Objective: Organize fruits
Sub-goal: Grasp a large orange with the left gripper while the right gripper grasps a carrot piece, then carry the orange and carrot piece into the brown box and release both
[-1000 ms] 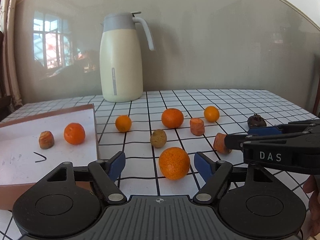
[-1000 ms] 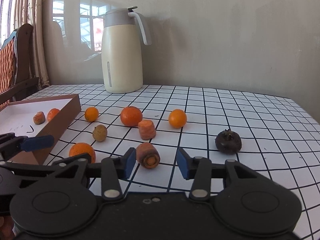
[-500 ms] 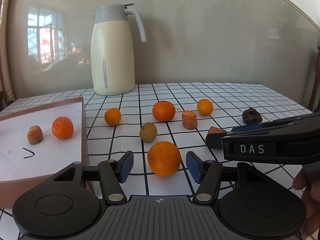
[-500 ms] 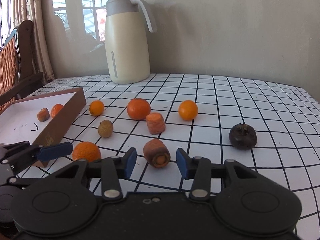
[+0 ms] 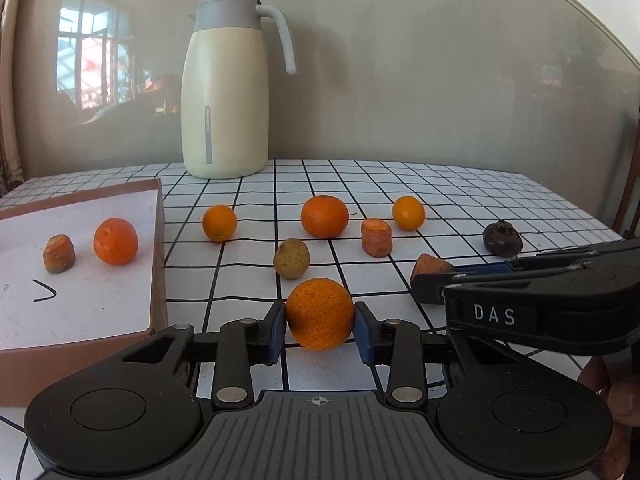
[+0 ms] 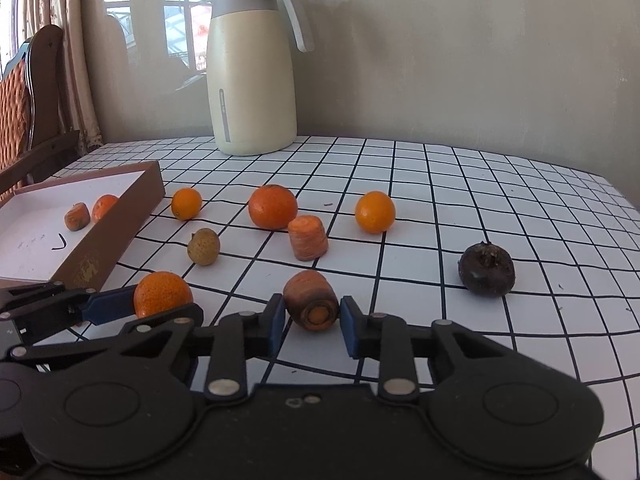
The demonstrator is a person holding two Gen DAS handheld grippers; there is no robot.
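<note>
The left gripper [image 5: 320,326] is closing, its blue pads touching both sides of a dimpled, round mandarin [image 5: 320,313] on the grid-patterned tablecloth [image 5: 460,200], just beside the shallow brown box [image 5: 158,264]. The right gripper [image 6: 312,322] is clamped on a stubby, rough carrot piece [image 6: 310,299]; its black arm reads "DAS". Open cloth lies to the right, around a dark wrinkled fruit [image 6: 486,274].

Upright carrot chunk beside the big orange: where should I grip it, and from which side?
Grip the upright carrot chunk across its ribbed round sides, about mid-height, coming from the near side. It stands on a flat cut end, so the sides give opposing faces. The big orange crowds its far left, so probably keep the fingers left and right.
</note>
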